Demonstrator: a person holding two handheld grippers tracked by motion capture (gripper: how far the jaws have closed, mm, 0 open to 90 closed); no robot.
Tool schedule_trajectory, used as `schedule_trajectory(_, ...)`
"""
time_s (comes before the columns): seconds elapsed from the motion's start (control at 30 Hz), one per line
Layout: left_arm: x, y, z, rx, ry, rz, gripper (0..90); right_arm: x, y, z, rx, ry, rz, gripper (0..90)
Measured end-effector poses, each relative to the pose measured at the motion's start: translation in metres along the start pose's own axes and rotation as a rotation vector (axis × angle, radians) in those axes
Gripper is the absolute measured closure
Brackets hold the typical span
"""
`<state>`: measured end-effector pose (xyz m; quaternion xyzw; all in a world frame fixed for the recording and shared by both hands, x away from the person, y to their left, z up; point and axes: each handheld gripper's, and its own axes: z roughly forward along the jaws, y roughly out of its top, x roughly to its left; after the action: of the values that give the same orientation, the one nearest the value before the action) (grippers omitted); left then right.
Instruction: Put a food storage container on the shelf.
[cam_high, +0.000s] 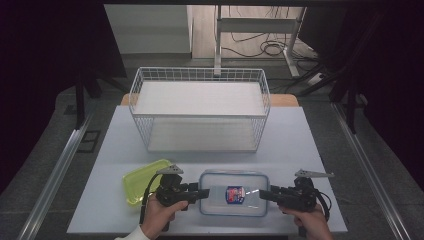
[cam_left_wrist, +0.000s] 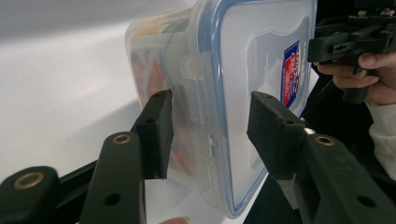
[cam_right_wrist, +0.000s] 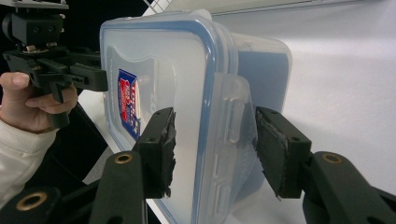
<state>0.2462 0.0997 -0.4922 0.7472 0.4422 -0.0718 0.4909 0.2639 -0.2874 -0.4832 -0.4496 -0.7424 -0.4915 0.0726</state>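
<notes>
A clear plastic food container (cam_high: 234, 192) with a blue-rimmed lid and a red-and-blue label lies flat near the table's front edge; coloured food shows through its wall (cam_left_wrist: 149, 70). My left gripper (cam_high: 205, 192) is at its left end, jaws turned one above the other: one pad (cam_left_wrist: 156, 133) presses the side latch, the other (cam_left_wrist: 273, 135) the lid top. My right gripper (cam_high: 262, 193) clamps the right end the same way, with pads (cam_right_wrist: 161, 149) on the lid and against the latch flap (cam_right_wrist: 236, 121). Each gripper view shows the other hand and gripper beyond the box.
A yellow-green shallow tray (cam_high: 142, 182) lies left of the container, just behind my left hand. A white wire basket (cam_high: 200, 107) with a white floor stands at the back middle of the table. The table's front edge (cam_high: 200, 232) is just below my hands.
</notes>
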Motion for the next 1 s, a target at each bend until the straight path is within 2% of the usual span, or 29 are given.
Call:
schedule_trajectory(0.23,-0.002,0.0,-0.001,-0.007,-0.005,0.002,51.5,0.0,0.0,-0.002,-0.008,0.006,0.001,50.1)
schedule_trajectory(0.43,-0.006,0.003,-0.005,-0.015,0.002,0.021,51.6,0.004,0.002,-0.005,-0.02,0.006,-0.015,50.2)
schedule_trajectory(0.7,-0.011,0.007,-0.012,-0.03,0.001,0.042,51.6,0.014,0.006,-0.01,-0.048,-0.002,-0.041,50.2)
schedule_trajectory(0.8,-0.016,0.01,-0.016,-0.038,0.005,0.061,51.7,0.018,0.008,-0.014,-0.061,-0.002,-0.059,50.2)
schedule_trajectory(1.0,-0.016,0.012,-0.02,-0.028,-0.005,0.061,52.0,0.023,0.01,-0.016,-0.07,-0.006,-0.074,50.2)
